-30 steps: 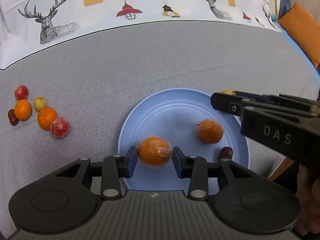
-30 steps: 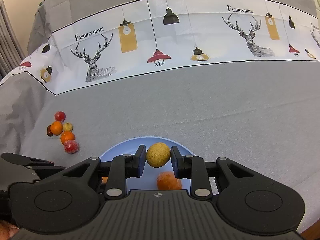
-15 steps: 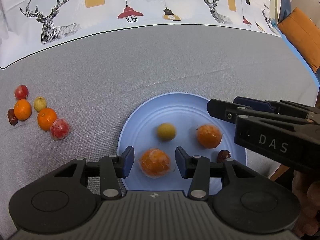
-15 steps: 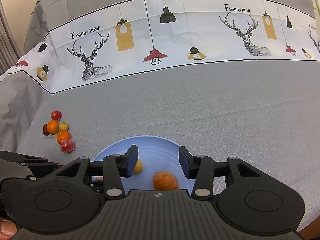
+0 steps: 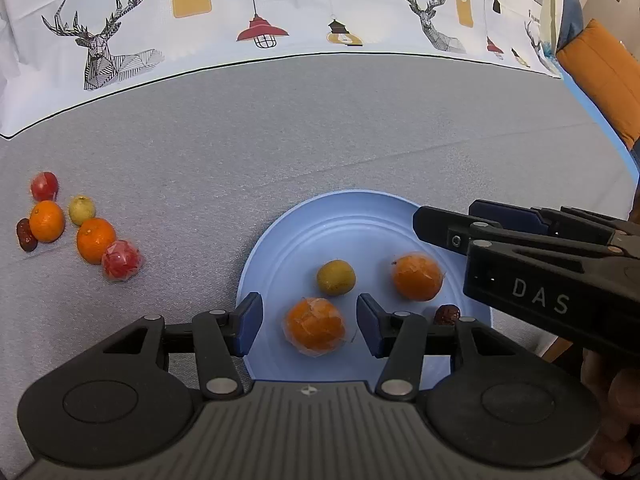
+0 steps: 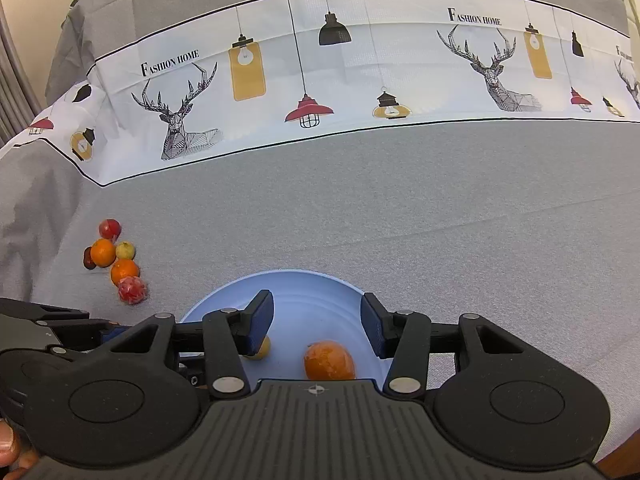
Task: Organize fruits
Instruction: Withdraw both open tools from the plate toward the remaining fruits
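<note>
A blue plate (image 5: 360, 216) holds a wrapped orange (image 5: 315, 326), a second orange (image 5: 417, 277), a yellow-green fruit (image 5: 336, 277) and a dark red date (image 5: 447, 314). My left gripper (image 5: 310, 324) is open, its jaws either side of the wrapped orange without touching it. My right gripper (image 6: 317, 320) is open and empty above the plate (image 6: 312, 292); an orange (image 6: 329, 361) and the yellow fruit (image 6: 260, 348) lie below it. The right gripper also shows in the left wrist view (image 5: 440, 228) over the plate's right side.
A cluster of loose fruit lies on the grey cloth at left: two oranges (image 5: 96, 240), a wrapped red fruit (image 5: 121, 261), a yellow-green fruit (image 5: 81, 209), a red fruit (image 5: 44, 186) and a date (image 5: 26, 234). An orange cushion (image 5: 600, 80) is at far right.
My left gripper opened and let the wrapped orange go onto the plate. My right gripper opened and dropped the yellow-green fruit, which now rests on the plate.
</note>
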Demonstrator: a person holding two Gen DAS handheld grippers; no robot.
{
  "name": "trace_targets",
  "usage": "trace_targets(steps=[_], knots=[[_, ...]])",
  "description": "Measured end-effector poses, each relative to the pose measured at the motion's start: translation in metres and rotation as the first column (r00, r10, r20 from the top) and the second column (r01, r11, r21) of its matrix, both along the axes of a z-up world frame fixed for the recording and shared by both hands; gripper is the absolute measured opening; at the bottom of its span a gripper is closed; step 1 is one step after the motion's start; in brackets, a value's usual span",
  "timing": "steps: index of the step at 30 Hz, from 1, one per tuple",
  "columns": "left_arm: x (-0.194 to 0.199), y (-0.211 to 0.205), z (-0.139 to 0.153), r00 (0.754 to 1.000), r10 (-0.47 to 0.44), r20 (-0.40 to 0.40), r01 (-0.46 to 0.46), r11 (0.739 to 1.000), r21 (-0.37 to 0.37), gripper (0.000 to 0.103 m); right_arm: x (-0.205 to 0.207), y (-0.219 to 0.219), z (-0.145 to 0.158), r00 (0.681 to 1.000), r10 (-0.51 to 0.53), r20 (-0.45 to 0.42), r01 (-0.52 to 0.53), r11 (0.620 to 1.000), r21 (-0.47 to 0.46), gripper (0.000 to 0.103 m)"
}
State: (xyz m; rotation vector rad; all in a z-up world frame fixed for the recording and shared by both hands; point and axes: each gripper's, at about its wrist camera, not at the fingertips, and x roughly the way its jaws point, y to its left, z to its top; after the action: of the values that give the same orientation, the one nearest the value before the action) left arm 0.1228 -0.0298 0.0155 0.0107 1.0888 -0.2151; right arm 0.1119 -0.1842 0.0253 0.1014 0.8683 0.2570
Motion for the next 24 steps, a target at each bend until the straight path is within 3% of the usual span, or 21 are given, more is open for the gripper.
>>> trace_targets(steps=[24], knots=[[-0.0017,0.0032,0.0037,0.999,0.034,0.035,-0.036,0.998,0.051,0.060,0.0006,-0.0006,0.0001,1.000,-0.006,0.002,0.006,1.000,0.003,0.051]])
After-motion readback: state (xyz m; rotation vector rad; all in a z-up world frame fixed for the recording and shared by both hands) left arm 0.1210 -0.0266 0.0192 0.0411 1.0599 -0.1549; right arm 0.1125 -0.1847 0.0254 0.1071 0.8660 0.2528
